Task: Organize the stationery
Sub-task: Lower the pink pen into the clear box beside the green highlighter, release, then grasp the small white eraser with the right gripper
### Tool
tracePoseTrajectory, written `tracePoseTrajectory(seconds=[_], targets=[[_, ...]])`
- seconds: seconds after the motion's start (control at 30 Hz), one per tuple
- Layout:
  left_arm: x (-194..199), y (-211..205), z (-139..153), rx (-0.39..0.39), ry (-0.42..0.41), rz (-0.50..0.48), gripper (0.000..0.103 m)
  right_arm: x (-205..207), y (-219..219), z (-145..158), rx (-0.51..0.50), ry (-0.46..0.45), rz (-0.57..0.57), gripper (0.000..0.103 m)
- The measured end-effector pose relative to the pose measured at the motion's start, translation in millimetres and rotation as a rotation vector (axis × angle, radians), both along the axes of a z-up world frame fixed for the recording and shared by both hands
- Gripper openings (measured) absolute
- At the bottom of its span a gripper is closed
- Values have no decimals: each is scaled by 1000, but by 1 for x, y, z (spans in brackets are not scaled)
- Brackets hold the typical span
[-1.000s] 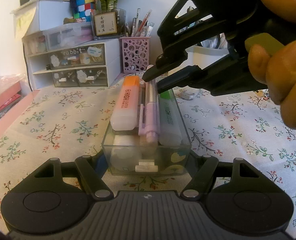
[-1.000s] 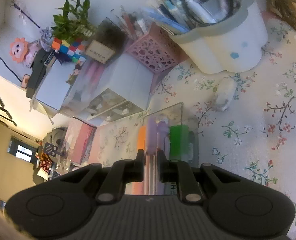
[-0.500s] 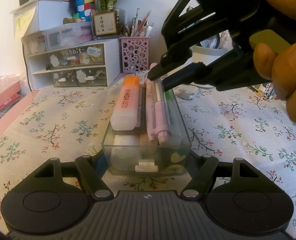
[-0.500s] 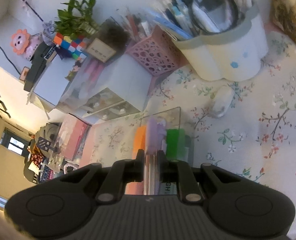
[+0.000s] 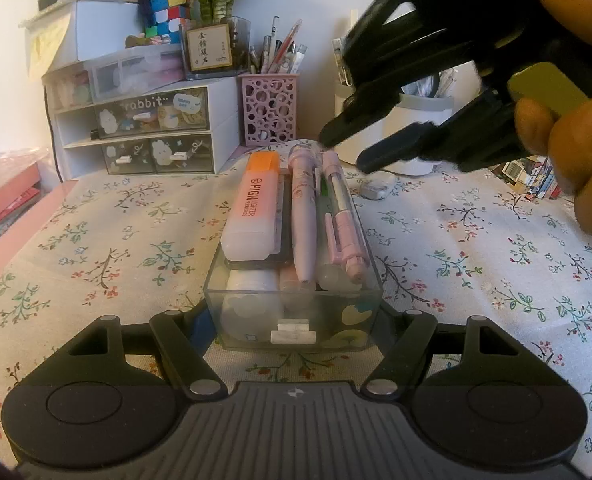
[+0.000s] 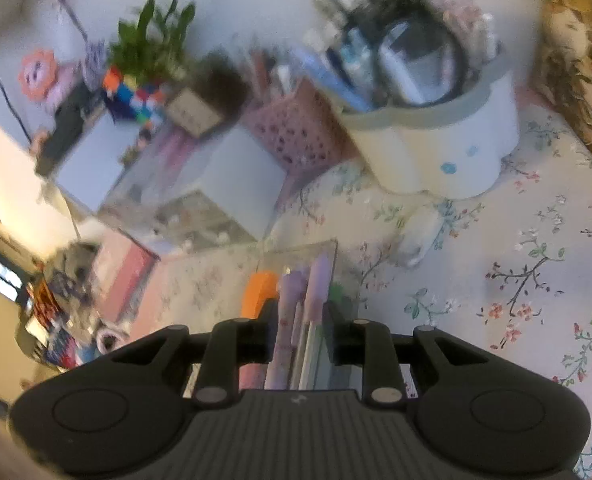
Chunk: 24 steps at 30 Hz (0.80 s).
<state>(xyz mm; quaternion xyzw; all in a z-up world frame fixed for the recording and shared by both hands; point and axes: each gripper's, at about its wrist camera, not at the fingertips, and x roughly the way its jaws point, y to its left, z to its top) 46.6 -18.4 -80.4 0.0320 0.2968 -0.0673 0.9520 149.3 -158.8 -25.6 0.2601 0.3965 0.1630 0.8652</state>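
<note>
A clear plastic box [image 5: 294,314] stands on the flowered tablecloth between the fingers of my left gripper [image 5: 294,332], which grips its near end. On top lie an orange highlighter [image 5: 256,204], a pink patterned pen [image 5: 304,208] and a pink mechanical pencil [image 5: 342,216] over a green highlighter. My right gripper [image 5: 342,150] hovers open and empty just above the far ends of the pens. In the blurred right wrist view the pens [image 6: 300,312] lie below its open fingers [image 6: 266,320].
A white drawer unit [image 5: 148,132] and a pink perforated pen cup [image 5: 270,110] stand behind the box. A white pen holder [image 6: 432,156] stands at the back right with a small white eraser [image 5: 378,184] near it. A pink book lies at the left edge.
My right gripper has opened and let go of the pink pens, which now lie on the box, and it has lifted back to the right. The left gripper has not moved.
</note>
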Motion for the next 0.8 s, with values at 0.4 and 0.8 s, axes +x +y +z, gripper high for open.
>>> tracePoseTrajectory(seconds=[0.4, 0.8], targets=[[-10, 7, 0, -4, -1, 15, 72, 12, -26, -29, -248, -45, -100, 24], [-7, 11, 0, -4, -3, 9, 72, 50, 9, -36, -406, -63, -55, 43]])
